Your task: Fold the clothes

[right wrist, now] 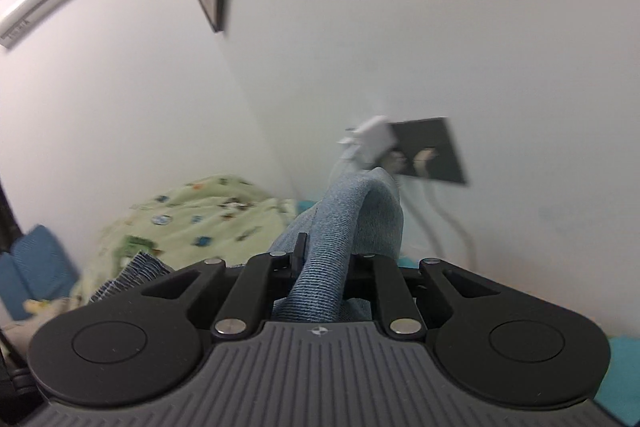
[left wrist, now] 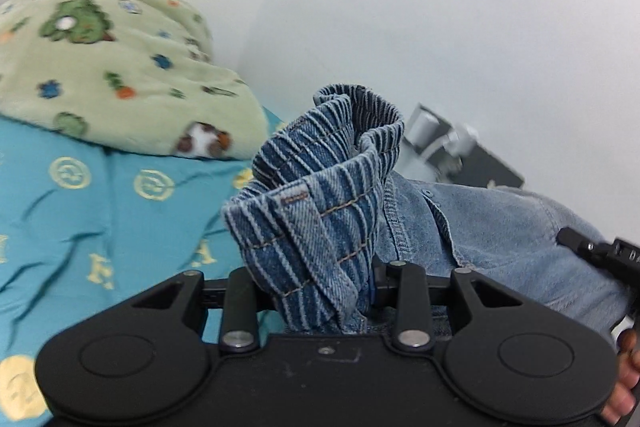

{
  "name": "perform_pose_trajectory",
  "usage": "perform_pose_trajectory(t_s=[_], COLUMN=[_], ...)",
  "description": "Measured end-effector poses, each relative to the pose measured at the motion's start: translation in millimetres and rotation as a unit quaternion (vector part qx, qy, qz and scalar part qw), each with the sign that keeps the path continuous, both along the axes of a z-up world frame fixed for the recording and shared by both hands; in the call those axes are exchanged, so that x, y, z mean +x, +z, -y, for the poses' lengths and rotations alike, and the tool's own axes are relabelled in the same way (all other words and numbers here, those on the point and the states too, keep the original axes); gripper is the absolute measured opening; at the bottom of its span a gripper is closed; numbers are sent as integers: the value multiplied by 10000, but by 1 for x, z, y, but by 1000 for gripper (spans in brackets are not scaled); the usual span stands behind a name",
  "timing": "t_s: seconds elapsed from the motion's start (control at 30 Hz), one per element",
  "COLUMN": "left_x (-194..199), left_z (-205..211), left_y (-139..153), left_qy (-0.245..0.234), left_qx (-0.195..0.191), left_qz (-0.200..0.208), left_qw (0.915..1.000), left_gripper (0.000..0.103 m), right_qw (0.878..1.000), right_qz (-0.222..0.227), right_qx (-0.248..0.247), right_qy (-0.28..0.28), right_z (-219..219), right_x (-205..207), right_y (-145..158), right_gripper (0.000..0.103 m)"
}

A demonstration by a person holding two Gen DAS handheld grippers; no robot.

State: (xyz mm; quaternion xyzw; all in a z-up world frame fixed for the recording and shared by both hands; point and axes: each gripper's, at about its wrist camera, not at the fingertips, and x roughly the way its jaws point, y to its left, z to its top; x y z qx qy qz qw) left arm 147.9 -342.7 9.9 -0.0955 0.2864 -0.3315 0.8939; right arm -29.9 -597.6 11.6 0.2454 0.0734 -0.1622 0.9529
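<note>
Above the teal bedsheet (left wrist: 100,211), my left gripper (left wrist: 316,291) and right gripper (right wrist: 320,279) both clamp the denim garment (left wrist: 320,195).

Left gripper (left wrist: 316,291) clamped on the striped denim cuff (left wrist: 320,195), which stands up bunched between the jaws. Lighter denim (left wrist: 500,227) trails off right toward a second black gripper part (left wrist: 600,251). Far left: green printed fleece blanket (left wrist: 120,67) on a teal sheet (left wrist: 100,207). Far right, blurry, probably a wall socket (left wrist: 452,147). Fingers (left wrist: 624,391) at the near-right edge.
</note>
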Motion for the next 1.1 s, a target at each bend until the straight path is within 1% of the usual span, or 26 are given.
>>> perform_pose_trajectory(t_s=[0.1,0.2,0.33,0.43,0.53,0.63,0.7,0.73,0.77,0.83,0.87,0.9,0.93,1.0,1.03,1.1], left_x=[9,19,33,23,21,17,17,17,16,12,10,7,4,-5,-9,-16], left_z=[13,25,30,26,25,23,24,24,25,26,24,22,19,12,8,-1], left_y=[-26,-54,-92,-102,-106,-108,-108,-107,-105,-103,-101,-99,-97,-89,-85,-74], left_qy=[-170,-254,-307,-404,-446,-451,-492,-516,-536,-559,-569,-588,-575,-511,-494,-433], left_qx=[50,167,426,410,390,446,555,648,786,1047,1098,1133,1174,1260,1292,1336], left_qz=[72,43,-90,93,140,177,139,111,96,78,64,60,98,213,241,309], left_qw=[9998,9995,9986,9983,9981,9978,9971,9965,9954,9929,9923,9918,9914,9905,9901,9896], left_gripper=[31,31,31,33,35,38,40,43,45,58,62,70,77,82,84,85], right_qw=[9997,9989,9957,9920,9886,9873,9865,9862,9861,9866,9871,9876,9880,9885,9887,9891], right_qz=[-181,-403,-898,-1251,-1495,-1566,-1610,-1628,-1632,-1595,-1553,-1511,-1482,-1451,-1436,-1405], right_qx=[-139,-230,-179,-87,-22,-2,-2,-23,-18,42,71,99,96,23,-14,-87], right_qy=[-78,-113,-114,-125,-172,-253,-298,-306,-311,-336,-375,-414,-434,-432,-431,-429], right_z=[13,22,22,21,18,16,14,14,14,15,15,16,16,13,12,9], right_x=[0,1,9,12,14,16,17,17,17,14,11,8,5,0,-2,-7], right_y=[-22,-48,-91,-121,-143,-149,-150,-148,-145,-139,-137,-134,-130,-118,-112,-101], right_gripper=[12,12,11,10,10,11,12,13,16,25,41,51,53,58,58,58])
